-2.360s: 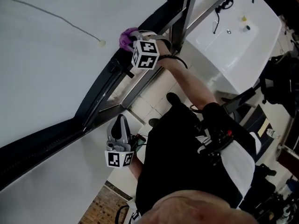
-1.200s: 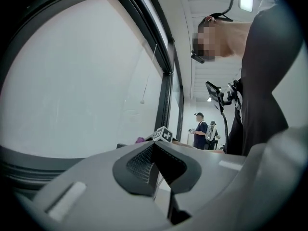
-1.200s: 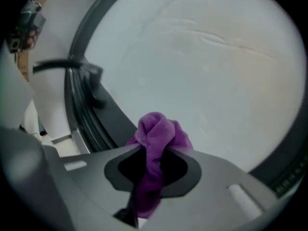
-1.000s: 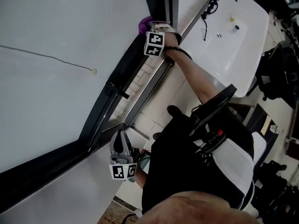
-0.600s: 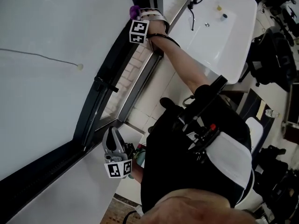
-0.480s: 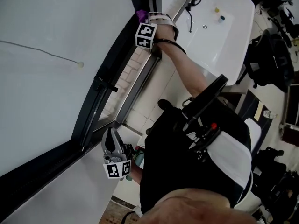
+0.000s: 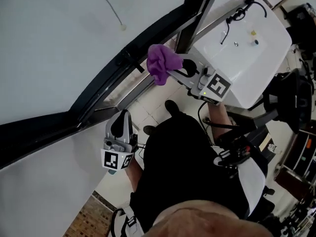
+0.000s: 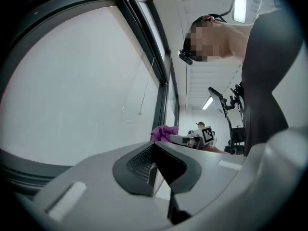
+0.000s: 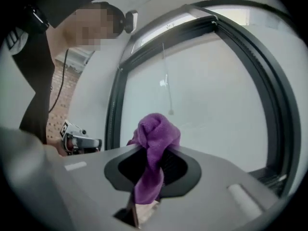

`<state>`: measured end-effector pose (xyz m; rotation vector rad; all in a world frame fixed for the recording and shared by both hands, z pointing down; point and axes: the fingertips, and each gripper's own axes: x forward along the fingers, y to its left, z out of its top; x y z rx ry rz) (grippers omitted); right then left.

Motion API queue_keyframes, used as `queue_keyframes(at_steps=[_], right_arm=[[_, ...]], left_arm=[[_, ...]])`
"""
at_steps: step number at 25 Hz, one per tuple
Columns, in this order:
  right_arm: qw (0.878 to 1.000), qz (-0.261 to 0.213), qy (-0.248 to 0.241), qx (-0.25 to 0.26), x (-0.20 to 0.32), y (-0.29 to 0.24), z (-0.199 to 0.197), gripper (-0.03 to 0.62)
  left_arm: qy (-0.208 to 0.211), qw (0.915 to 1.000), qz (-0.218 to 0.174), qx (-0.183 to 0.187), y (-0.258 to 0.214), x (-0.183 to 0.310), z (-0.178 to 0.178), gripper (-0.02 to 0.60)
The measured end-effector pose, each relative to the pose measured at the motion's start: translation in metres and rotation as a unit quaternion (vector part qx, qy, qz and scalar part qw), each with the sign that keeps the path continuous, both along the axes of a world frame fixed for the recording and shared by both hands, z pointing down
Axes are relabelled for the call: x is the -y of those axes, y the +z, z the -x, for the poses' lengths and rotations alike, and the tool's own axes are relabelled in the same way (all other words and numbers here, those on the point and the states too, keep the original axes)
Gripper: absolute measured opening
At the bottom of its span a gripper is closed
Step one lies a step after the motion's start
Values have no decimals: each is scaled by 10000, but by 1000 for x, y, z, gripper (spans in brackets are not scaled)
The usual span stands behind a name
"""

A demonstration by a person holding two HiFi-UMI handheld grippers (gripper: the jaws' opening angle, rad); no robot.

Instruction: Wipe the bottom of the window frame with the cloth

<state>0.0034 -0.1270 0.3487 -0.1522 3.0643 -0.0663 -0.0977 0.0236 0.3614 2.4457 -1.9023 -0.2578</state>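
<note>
Purple cloth [image 7: 163, 63] hangs bunched in the right gripper [image 7: 178, 68], whose jaws are clamped on it. In the right gripper view one end of the cloth stands up above the jaws and the other trails down between them. In the head view the cloth sits just above centre, towards 12 o'clock, just on the room side of the dark window frame [image 7: 106, 85]. The frame's bottom rail runs diagonally from 9 o'clock up to 1 o'clock. The right gripper view shows the cloth raised in front of the glass, apart from the frame. At 8 o'clock the left gripper [image 7: 123, 116] points up towards the rail's lower end, jaws pressed together with nothing between them. A white sink [image 7: 256, 53] lies at 2 o'clock, and a pull cord's knob [image 7: 123, 27] hangs against the glass at 11 o'clock.
</note>
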Motion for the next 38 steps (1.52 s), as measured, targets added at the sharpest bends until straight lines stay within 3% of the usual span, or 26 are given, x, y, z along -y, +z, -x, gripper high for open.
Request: queue_keyframes(at_steps=[6, 11, 15, 21, 28, 38], right_arm=[[9966, 195, -754, 267, -62, 6, 38, 69], [9927, 126, -1175, -219, -84, 29, 70, 69], [9889, 192, -1459, 223, -102, 15, 77, 69], [9847, 51, -1658, 525, -115, 0, 67, 69], [9813, 90, -1779, 728, -123, -6, 63, 69], [9817, 121, -1871, 333, -123, 9, 61, 69]], left_arm=[[-175, 9998, -78, -35, -3, -23, 15, -3], [-546, 9984, -145, -35, -4, -40, 30, -3], [-509, 9985, -172, -88, -3, -44, 23, -3], [-225, 9993, -301, -19, -6, -35, 9, -3], [-285, 9991, -293, 66, -9, -38, 2, -3], [-310, 9993, -225, 54, -7, -37, 7, -3]])
